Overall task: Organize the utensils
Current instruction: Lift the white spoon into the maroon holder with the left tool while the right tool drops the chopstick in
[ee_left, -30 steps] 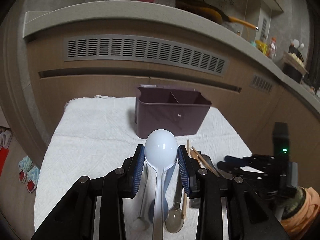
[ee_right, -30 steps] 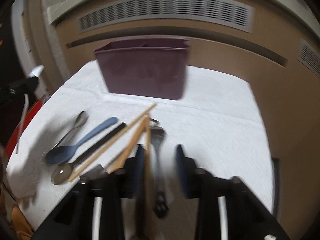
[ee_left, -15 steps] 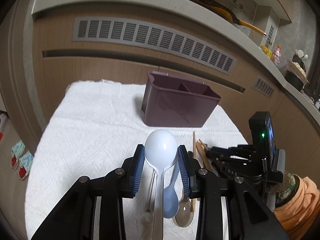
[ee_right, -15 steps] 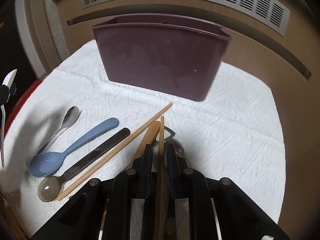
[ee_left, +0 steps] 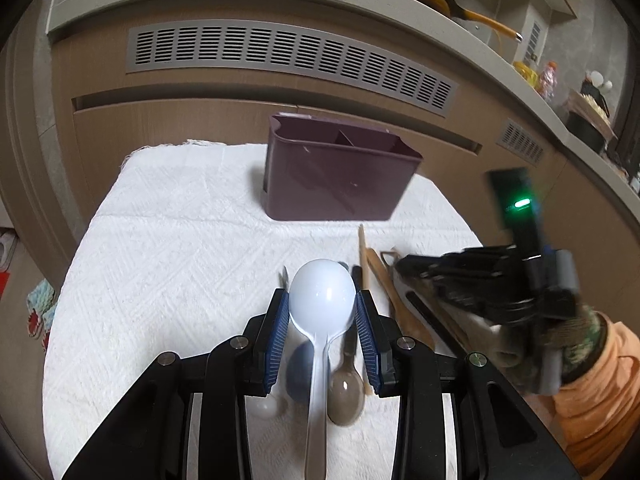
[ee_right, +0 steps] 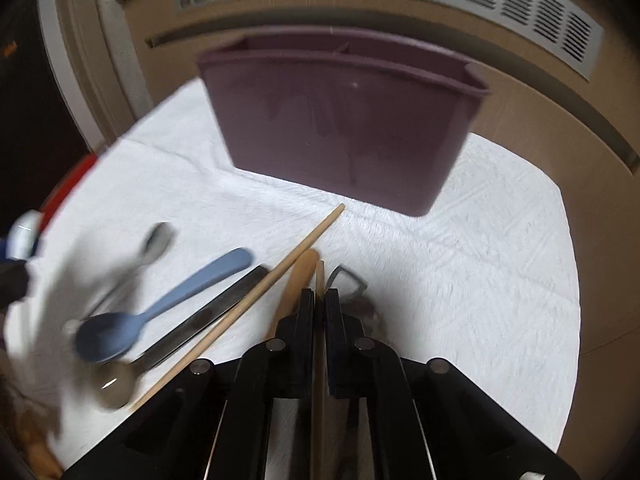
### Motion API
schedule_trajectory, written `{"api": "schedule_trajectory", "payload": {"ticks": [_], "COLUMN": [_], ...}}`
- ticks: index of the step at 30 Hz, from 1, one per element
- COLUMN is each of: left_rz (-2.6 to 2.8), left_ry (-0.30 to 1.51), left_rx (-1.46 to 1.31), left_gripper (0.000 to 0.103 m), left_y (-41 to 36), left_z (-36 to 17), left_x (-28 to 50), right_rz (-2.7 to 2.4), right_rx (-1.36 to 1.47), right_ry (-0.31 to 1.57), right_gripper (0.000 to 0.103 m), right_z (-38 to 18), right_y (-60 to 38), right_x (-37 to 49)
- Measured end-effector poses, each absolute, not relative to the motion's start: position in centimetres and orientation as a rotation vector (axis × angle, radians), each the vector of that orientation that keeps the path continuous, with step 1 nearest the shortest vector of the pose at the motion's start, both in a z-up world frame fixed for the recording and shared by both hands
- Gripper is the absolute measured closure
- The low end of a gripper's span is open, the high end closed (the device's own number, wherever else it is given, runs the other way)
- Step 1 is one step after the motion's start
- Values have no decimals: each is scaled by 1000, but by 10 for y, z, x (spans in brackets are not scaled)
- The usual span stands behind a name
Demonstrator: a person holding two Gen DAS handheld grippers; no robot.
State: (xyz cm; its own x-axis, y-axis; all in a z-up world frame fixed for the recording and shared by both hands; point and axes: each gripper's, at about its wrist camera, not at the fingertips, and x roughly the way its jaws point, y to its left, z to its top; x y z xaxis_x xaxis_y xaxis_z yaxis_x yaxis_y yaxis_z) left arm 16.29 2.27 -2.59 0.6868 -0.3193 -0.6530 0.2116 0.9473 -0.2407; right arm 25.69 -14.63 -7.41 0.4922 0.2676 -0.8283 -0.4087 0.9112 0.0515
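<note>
My left gripper (ee_left: 322,314) is shut on a white plastic spoon (ee_left: 322,300), its bowl squeezed between the blue pads, above the utensils lying on the white cloth (ee_left: 180,260). My right gripper (ee_right: 319,300) is shut on a wooden chopstick (ee_right: 319,276), low over the cloth; in the left wrist view the right gripper (ee_left: 404,266) shows at the right. The purple utensil holder (ee_left: 340,176) stands upright at the far side, also in the right wrist view as the holder (ee_right: 344,120). A second chopstick (ee_right: 248,304), a wooden spoon handle (ee_right: 302,272), a blue spoon (ee_right: 160,304) and a black-handled metal spoon (ee_right: 192,332) lie on the cloth.
A small metal spoon (ee_right: 154,240) lies at the left, and a dark metal utensil (ee_right: 348,284) sits right of my right gripper. A wooden cabinet front with a vent grille (ee_left: 288,56) rises behind the holder. The cloth (ee_right: 480,280) is bare to the right.
My right gripper moved in over the pile and its jaws closed onto the chopstick. My left gripper sank a little with the white spoon still held.
</note>
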Motion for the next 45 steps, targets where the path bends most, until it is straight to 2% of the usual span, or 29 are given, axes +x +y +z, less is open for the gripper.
{"api": "schedule_trajectory", "payload": {"ticks": [6,11,17,23,27,34,39,45], "left_rz": [-343,-367,-376,-377,-371,-331,-257,-214], "left_ry": [718,583,248,68,-33,38,105,249], "left_rx": [-132,-101,-33,-65,-137,-252,-285,-254], "left_gripper": [68,68,68,68,68,68,68,66], "left_y": [6,-6,-21,-16,-5,5,-1,-13], "left_z": [-11,32,101,155,162,133,85,20], "left_x": [145,129,122,179,226,315,357,372], "right_rz": [445,457,449,400,388,362,351,354], "right_rx": [-111,-76,-48,-46,-43,-27,-20,13], "right_ry": [855,718,513,325,246,257,332,499], "right_gripper": [98,98,98,98,98,98,98,98], "right_z": [-25,28,100,180,210,201,160,99], "right_y": [-169,-185,-188,-188,-185,-182,-182,-182], "right_x": [200,166,159,186,213,285,323,358]}}
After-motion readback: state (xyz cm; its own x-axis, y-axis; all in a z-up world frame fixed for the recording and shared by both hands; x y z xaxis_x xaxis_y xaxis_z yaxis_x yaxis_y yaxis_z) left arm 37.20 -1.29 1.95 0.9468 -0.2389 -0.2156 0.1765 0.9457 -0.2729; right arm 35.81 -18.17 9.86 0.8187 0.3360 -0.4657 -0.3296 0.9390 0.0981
